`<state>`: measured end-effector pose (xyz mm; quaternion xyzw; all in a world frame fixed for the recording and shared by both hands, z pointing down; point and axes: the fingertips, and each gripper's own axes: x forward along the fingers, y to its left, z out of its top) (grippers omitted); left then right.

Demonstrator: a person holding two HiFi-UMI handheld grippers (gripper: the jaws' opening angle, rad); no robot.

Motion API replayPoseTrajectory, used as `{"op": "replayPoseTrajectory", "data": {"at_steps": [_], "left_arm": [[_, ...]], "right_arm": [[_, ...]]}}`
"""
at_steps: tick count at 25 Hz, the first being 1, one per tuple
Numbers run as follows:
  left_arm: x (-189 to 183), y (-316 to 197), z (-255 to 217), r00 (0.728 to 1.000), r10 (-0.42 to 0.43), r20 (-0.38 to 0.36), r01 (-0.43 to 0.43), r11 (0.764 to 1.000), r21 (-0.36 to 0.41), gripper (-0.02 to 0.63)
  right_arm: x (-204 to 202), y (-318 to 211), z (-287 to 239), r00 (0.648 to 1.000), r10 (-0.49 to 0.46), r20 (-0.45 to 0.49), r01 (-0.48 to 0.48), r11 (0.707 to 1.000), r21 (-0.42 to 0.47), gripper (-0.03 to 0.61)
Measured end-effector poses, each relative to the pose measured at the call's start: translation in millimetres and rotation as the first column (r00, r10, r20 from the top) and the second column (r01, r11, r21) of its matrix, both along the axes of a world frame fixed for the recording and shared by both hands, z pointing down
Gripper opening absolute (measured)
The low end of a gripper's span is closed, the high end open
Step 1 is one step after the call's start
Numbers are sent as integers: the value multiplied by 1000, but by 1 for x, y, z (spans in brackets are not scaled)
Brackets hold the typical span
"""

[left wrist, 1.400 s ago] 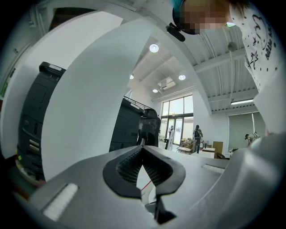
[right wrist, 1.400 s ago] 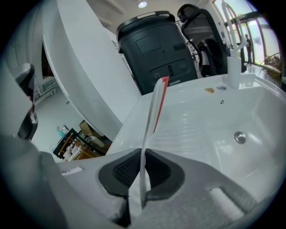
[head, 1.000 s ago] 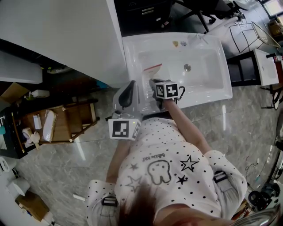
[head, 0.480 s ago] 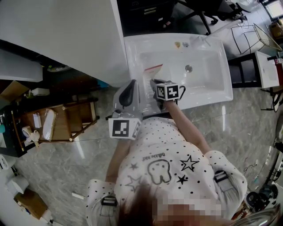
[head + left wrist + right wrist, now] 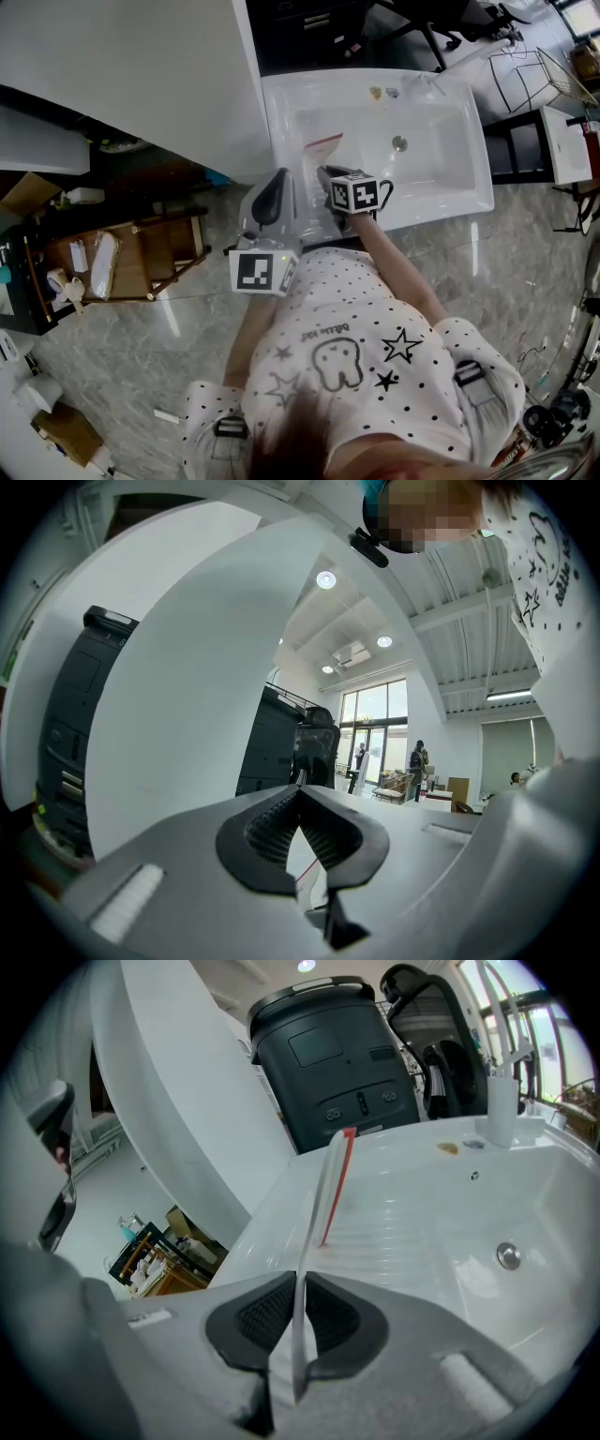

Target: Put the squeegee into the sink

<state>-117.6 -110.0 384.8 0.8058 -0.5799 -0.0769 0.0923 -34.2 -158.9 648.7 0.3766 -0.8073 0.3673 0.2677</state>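
Dangling the squeegee (image 5: pixel 317 159) over the sink (image 5: pixel 476 150)
Head view: the right gripper (image 5: pixel 326 176) is holding it above the sink's left end, marble floor (image 5: pixel 141 356) spreading before the sink. Left gripper view: the left gripper (image 5: pixel 300 794) is keeping its jaws together, empty. Right gripper view: the jaws, having just been opening, are pinching its thin edge; that slackening pinch may be letting it slip out crooked.

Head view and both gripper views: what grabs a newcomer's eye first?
The clear, red-edged squeegee stands out first. It is pinched in the right gripper and slants out over the white sink. That gripper's jaws have just been opening slightly, with the squeegee between them. Next comes the left gripper, shut and empty, to the left of the right one by the sink's near edge.
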Motion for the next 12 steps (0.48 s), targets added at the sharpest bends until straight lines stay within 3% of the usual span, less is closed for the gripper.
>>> {"op": "replayPoseTrajectory", "data": {"at_steps": [12], "left_arm": [[3, 2, 0, 1000, 3, -5, -3, 1000, -3, -5]], "right_arm": [[10, 5, 6, 1000, 8, -20, -8, 1000, -20, 43]]}}
